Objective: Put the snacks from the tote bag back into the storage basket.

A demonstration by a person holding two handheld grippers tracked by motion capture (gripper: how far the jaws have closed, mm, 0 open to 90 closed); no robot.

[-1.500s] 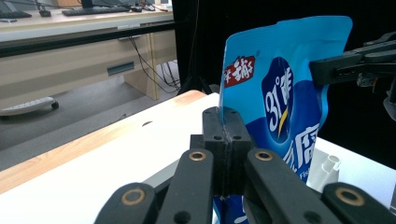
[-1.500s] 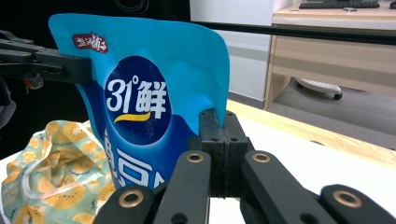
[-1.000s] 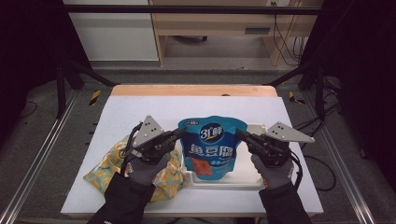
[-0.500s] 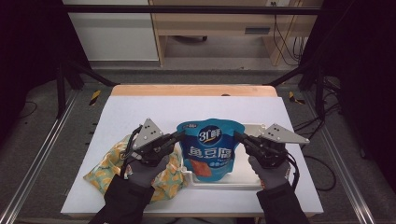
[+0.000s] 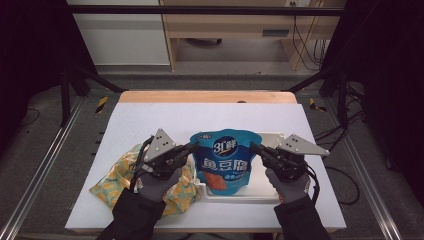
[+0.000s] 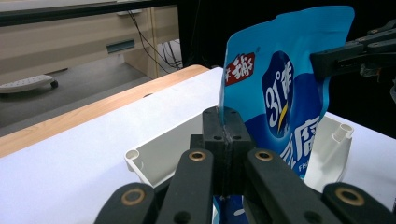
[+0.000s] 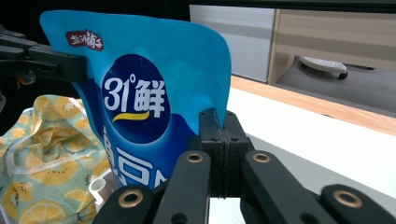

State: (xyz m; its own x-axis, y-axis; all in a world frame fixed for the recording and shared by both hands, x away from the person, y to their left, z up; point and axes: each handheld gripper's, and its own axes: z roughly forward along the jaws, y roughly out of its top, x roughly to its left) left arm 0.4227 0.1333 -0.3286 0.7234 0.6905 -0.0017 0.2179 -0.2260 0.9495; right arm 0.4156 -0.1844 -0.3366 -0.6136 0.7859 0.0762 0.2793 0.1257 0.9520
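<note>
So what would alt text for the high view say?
Two hand-held grippers, left and right, pinch the sides of an upright blue snack bag over a white tray. A lemon-print bag lies beside it.

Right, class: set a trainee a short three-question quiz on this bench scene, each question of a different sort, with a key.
1. True or false: both grippers are shut on the edges of the blue snack bag.
2. Multiple choice: what lies under the lifted blue snack bag? A) a white tray B) a metal bowl C) a wooden box
3. Fill in: the cloth beside the tray is printed with ____ slices.

Key: 1 true; the left gripper and right gripper each pinch a side edge. 2 A. 3 lemon, on the patterned cloth under the person's left forearm.
</note>
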